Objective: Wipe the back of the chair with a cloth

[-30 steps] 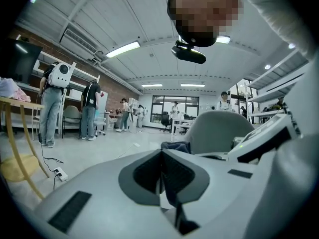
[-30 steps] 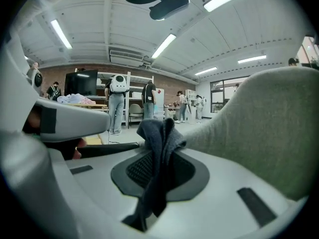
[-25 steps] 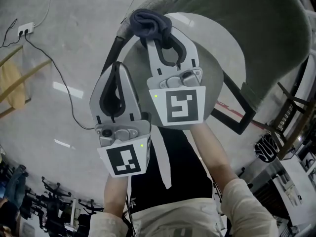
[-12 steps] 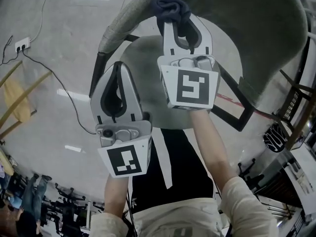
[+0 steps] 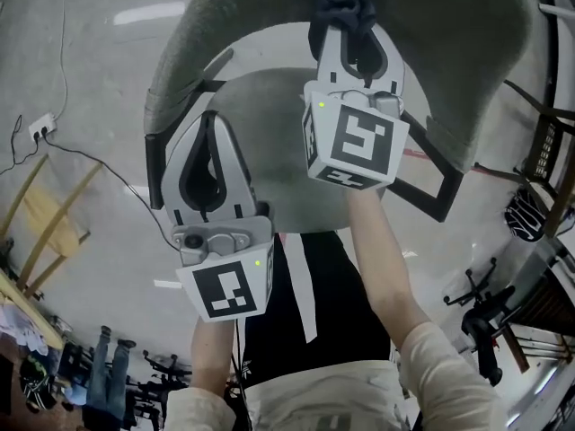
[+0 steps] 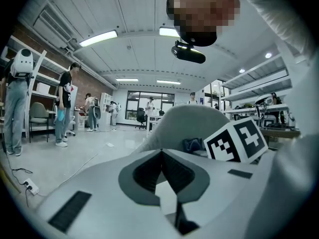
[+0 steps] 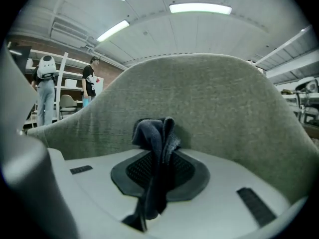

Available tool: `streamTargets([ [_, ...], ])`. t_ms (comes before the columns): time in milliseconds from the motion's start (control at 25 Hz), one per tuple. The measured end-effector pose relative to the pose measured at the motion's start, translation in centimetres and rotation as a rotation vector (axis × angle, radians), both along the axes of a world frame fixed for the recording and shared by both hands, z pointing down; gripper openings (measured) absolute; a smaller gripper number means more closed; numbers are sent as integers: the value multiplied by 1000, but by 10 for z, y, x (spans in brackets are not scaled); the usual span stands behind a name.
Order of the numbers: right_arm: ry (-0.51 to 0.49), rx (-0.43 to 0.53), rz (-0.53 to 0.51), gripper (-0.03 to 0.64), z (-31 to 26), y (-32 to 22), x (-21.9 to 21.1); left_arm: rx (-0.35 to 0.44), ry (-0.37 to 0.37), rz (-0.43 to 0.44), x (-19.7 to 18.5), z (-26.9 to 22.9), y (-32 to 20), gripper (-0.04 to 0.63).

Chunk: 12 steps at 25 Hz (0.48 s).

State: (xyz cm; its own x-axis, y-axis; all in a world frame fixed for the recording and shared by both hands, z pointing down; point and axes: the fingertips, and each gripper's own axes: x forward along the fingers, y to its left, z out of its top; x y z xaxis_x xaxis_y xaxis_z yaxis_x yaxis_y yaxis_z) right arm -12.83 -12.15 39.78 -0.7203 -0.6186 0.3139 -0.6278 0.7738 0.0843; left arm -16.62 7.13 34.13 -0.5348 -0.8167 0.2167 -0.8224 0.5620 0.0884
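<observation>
Left gripper (image 6: 161,152): jaws together, empty.
Chair back (image 6: 195,119): grey, curved, just ahead.
Cloth (image 6: 192,144): dark bundle against it.
People (image 6: 65,108): standing far left.

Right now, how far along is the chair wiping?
Done: the right gripper is shut on the dark cloth. In hand: the cloth sits against the grey chair back, apparently mid-wipe. Left: unclear how much; the left gripper is shut, empty.

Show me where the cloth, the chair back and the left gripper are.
cloth (image 7: 155,133): right gripper view, on the bunched folds sticking out past the jaws.
chair back (image 7: 214,98): right gripper view, on bare grey fabric near its middle.
left gripper (image 5: 210,118): head view, where its closed tips meet.
</observation>
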Motion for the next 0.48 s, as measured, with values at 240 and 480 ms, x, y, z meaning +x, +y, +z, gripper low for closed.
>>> streamTargets([
  [240, -11, 4, 216, 60, -5, -35, 55, 9, -7, 110, 14, -2, -28, 15],
  [480, -29, 8, 430, 60, -11, -54, 119, 3, -10, 261, 38, -5, -58, 15],
])
